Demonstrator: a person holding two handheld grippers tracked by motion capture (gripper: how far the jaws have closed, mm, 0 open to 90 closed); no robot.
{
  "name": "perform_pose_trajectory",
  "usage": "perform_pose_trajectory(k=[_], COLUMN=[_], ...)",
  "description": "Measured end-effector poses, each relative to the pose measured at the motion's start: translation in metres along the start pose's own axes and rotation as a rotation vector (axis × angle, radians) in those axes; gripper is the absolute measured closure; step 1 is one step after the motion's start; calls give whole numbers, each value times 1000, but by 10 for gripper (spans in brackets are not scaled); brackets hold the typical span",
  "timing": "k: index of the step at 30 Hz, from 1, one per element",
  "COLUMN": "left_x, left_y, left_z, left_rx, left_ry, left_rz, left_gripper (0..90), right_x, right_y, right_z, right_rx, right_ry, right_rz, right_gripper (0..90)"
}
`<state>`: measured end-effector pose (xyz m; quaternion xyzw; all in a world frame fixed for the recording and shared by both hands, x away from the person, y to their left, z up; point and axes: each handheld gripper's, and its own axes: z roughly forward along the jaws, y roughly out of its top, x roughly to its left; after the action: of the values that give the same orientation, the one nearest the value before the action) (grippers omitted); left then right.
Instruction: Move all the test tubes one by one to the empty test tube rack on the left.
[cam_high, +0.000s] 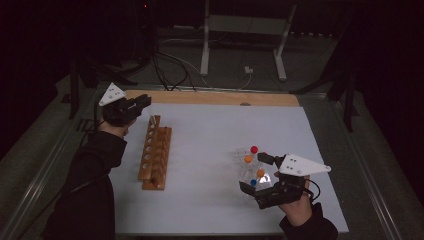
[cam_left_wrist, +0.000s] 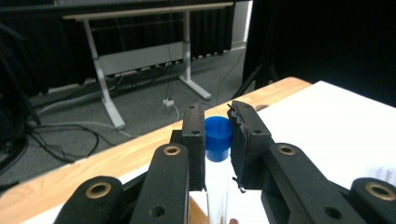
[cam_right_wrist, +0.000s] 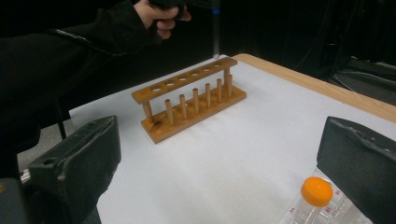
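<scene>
My left gripper is shut on a clear tube with a blue cap, held upright. In the right gripper view this tube hangs just above the far end of the wooden rack. The rack has a row of holes and pegs and stands on the left part of the white sheet. My right gripper is open, its jaws wide on either side of a cluster of clear tubes with a red cap, orange caps and a blue cap.
The white sheet covers the table, with a wooden edge bare along the far side. Beyond it stand a desk frame and cables on the floor. A dark sleeve reaches along the rack's left side.
</scene>
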<state>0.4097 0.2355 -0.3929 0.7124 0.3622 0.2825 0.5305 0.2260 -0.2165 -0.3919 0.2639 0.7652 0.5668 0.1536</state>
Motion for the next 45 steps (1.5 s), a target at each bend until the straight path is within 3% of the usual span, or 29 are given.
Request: perform_pose_trajectory(k=[7,11,20,25,28,45], left_x=[7,9,7,6,5,2], left_y=[-19,-35,-59,-64,-67,-76], left_z=[13,20,27,28,30,28], left_rx=[32,42,53,40,58,12], left_ry=[28,24,10,10,7,39], left_rz=[-25,-56,-72,-70,-61,-46], left_gripper=[779,779,778,777,777,775], right_x=[0,0,1,1,2,2], right_y=[-1,-1,-1,-1,-2,0], right_z=[0,1,-1,0,1,-2], right_rx=[2,6,3,12,15,8], right_ry=[9,15,21,27,29,32], right_rz=[3,2,3,3,3,2], right_gripper=[0,0,0,0,0,0])
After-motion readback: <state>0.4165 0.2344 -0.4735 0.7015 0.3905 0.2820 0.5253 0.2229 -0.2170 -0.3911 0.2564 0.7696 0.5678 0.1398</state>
